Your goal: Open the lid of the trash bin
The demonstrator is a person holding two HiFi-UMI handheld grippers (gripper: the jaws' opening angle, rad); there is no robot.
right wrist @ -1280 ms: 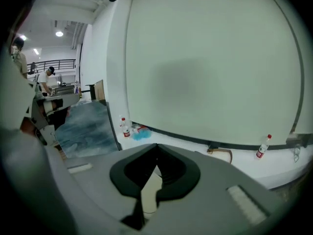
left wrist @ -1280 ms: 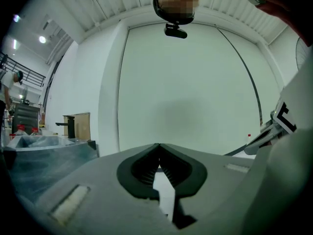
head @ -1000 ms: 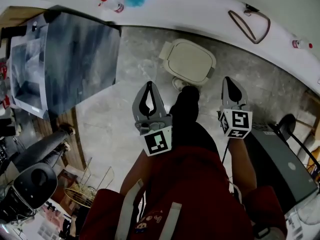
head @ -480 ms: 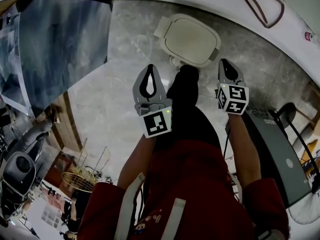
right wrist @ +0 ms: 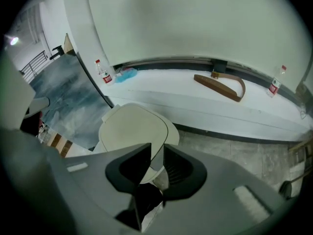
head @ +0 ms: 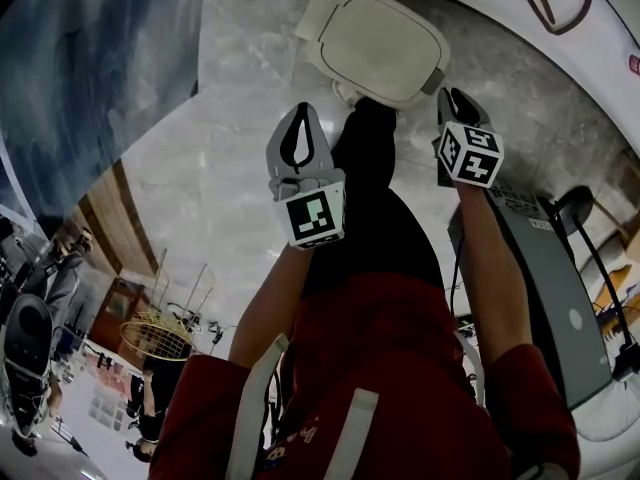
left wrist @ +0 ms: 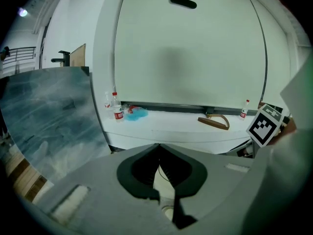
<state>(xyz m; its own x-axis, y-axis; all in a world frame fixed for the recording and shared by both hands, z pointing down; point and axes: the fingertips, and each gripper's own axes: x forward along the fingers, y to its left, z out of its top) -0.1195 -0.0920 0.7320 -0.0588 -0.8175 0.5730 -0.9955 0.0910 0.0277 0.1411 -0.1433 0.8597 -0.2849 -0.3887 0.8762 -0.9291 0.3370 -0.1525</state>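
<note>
The trash bin's cream lid [head: 378, 43] lies shut on the marble floor, at the top of the head view. My left gripper [head: 298, 110] hangs below and left of the lid, with its tips together and nothing held. My right gripper [head: 450, 94] hovers by the lid's lower right edge. Its jaws are opening, and nothing is between them. In the right gripper view the lid [right wrist: 134, 129] shows just beyond the parted tips of the right gripper [right wrist: 157, 151]. The left gripper [left wrist: 158, 147] faces the white wall. A black shoe [head: 368, 133] stands at the bin's front.
A large blue-grey slab [head: 90, 68] leans at the left. A grey box [head: 545, 288] stands at the right, close to my right arm. Behind the bin, a white ledge [right wrist: 210, 109] holds a brown strap [right wrist: 221, 86] and bottles [right wrist: 103, 73]. A wire basket [head: 160, 336] sits lower left.
Both grippers have come down towards the bin, which now looks larger and nearer to them. The right gripper's jaws have parted.
</note>
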